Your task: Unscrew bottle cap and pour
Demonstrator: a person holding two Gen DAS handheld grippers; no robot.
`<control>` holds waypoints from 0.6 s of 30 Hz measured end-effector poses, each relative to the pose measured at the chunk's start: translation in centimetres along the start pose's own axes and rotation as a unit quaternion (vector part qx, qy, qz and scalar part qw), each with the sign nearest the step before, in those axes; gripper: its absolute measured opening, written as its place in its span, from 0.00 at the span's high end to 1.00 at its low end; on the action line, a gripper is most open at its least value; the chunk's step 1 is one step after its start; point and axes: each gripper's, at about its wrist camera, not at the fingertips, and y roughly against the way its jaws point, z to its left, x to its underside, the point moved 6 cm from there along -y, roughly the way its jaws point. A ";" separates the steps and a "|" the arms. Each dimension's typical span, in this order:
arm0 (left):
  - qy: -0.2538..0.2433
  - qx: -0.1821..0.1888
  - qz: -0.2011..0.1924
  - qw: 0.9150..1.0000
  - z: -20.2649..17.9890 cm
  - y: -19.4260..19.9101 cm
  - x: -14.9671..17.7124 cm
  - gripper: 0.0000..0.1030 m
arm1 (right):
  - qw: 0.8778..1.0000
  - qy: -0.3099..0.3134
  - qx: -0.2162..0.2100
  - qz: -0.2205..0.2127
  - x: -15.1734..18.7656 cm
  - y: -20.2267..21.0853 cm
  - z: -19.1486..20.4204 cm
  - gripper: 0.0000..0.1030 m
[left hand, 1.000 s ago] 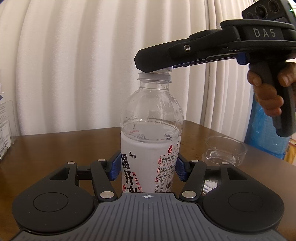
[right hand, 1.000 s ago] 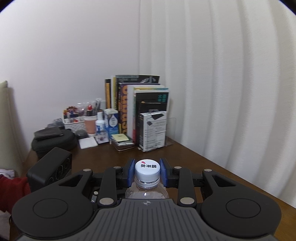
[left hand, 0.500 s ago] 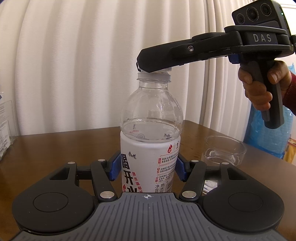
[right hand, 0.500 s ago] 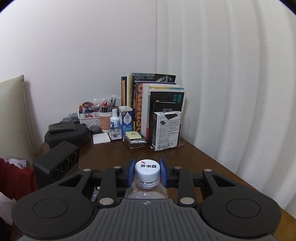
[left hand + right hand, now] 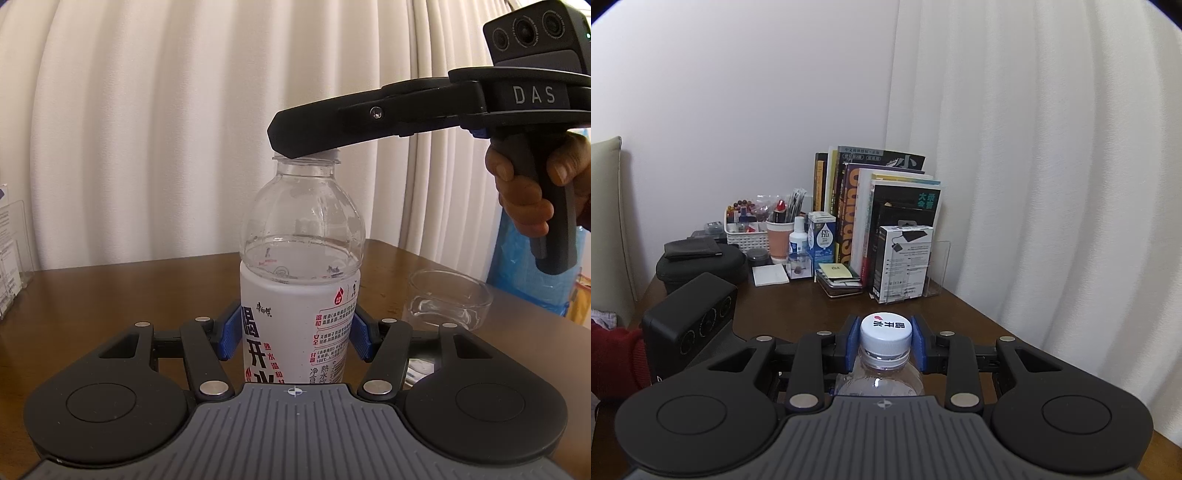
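Observation:
A clear water bottle [image 5: 301, 236] with a white label stands upright on the brown table [image 5: 110, 291], partly filled. My left gripper [image 5: 295, 334] is shut on the bottle's labelled body. My right gripper [image 5: 885, 339] is shut on the white cap [image 5: 885, 330] at the bottle's top; in the left wrist view its fingers [image 5: 317, 133] cover the cap from the right. A low clear glass dish [image 5: 448, 299] sits on the table right of the bottle.
White curtains hang behind the table. Books [image 5: 886, 221], a white box [image 5: 905, 262], a pen basket [image 5: 746, 229] and small bottles stand at the far end. A black case [image 5: 698, 262] and a black speaker-like device [image 5: 690, 321] are at the left. A blue bag [image 5: 532, 266] is beyond the dish.
My right gripper has turned around the cap, its handle swinging right in the left wrist view and the room shifting right in its own view. The bottle and left gripper have stayed still.

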 end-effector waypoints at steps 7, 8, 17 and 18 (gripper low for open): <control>0.000 0.000 0.000 1.000 0.1 -0.1 0.1 0.44 | 1.000 -0.005 0.020 -0.008 -0.1 0.5 0.2 0.46; 0.000 0.000 0.000 1.000 0.1 -0.1 0.1 0.44 | 0.999 -0.004 0.029 -0.014 -0.1 0.7 0.3 0.46; -0.001 0.003 0.001 1.000 0.8 -0.3 0.1 0.44 | 0.985 0.012 0.170 -0.021 0.7 0.1 3.6 0.46; -0.001 0.002 0.001 1.000 0.8 -0.3 0.2 0.44 | 0.981 0.011 0.192 -0.023 0.8 0.0 4.0 0.46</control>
